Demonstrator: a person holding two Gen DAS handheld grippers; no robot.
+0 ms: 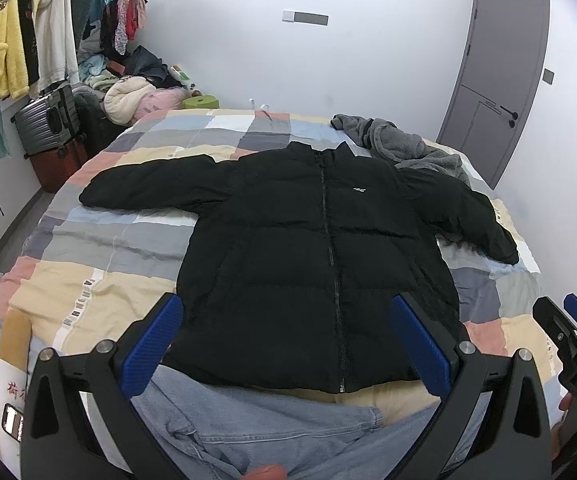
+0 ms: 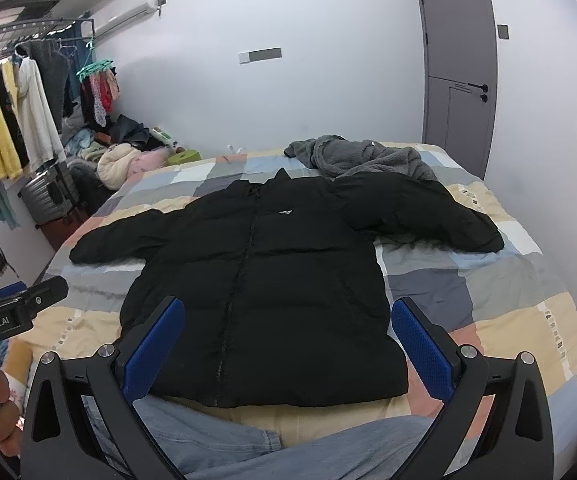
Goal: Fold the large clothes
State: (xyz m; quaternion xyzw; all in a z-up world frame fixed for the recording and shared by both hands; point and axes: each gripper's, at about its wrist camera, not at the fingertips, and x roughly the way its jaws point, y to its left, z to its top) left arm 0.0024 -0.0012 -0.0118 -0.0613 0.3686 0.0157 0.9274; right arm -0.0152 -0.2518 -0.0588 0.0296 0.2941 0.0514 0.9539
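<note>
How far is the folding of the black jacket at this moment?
Done: the black jacket lies flat on the bed, zipped, front up, both sleeves spread out. In hand: nothing; the left gripper and the right gripper are both open and hold no cloth. Left: all the folds, sleeves and body. The grey garment behind it is also unfolded.

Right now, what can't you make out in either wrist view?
- Black puffer jacket: its small white chest logo is too small to read, both views.
- Grey fleece garment: partly hidden behind the jacket's shoulder, so its type is unclear.
- Light blue denim: cut off by the bottom edge and left gripper, left wrist view.
</note>
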